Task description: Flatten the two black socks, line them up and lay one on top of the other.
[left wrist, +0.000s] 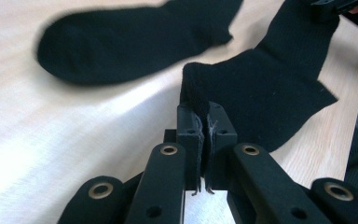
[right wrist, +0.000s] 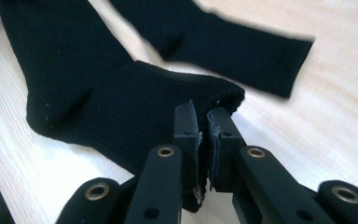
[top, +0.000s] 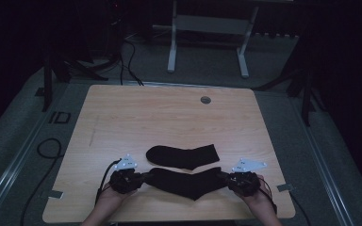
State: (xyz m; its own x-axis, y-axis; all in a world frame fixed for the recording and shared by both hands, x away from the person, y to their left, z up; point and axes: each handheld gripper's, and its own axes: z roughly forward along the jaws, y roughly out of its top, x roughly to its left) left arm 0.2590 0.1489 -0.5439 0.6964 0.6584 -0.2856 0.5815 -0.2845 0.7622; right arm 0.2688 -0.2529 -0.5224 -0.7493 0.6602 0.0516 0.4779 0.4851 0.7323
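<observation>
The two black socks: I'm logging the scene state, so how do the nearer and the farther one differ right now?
The nearer sock is pinched at both ends, by the left gripper and the right gripper; the farther sock is touched by neither. The nearer sock's gripped ends rise off the table in the gripper views, while the farther sock lies flat. Both are black and lie crosswise.

The far half of the wooden table (top: 169,113) is lying bare, offering open passage apart from a small round grommet (top: 205,100) near the far edge. Across the near middle, a flat black sock (top: 183,156) is occupying the surface. Just beside it, a second sock (top: 184,181) is spanning the gap between the left gripper (top: 143,178) and the right gripper (top: 222,177), blocking the near strip.
</observation>
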